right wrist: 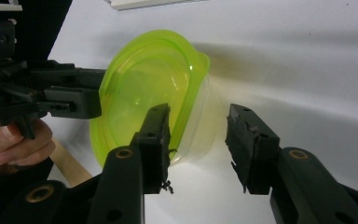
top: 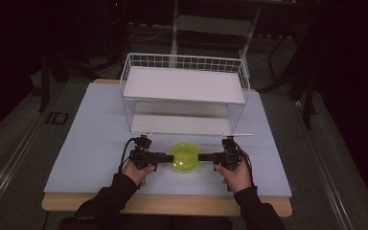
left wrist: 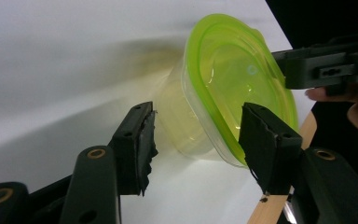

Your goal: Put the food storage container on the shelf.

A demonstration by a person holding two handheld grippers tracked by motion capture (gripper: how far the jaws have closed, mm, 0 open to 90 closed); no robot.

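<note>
A clear tub with a lime-green lid (top: 184, 157) stands on the pale table near its front edge. My left gripper (top: 166, 155) reaches its left side and my right gripper (top: 202, 156) its right side, both held level. In the left gripper view the tub (left wrist: 219, 79) sits between the wide-apart jaws of the left gripper (left wrist: 198, 140), one jaw over the lid's rim, the other clear of the wall. In the right gripper view the tub (right wrist: 144, 88) lies the same way in the right gripper (right wrist: 203, 140), jaws apart. Neither grips it.
A white wire rack (top: 184, 96) with two shelves stands just behind the tub, its lower shelf (top: 179, 125) close to the grippers. The table's wooden front edge (top: 167, 203) runs right below the person's hands. Dark floor surrounds the table.
</note>
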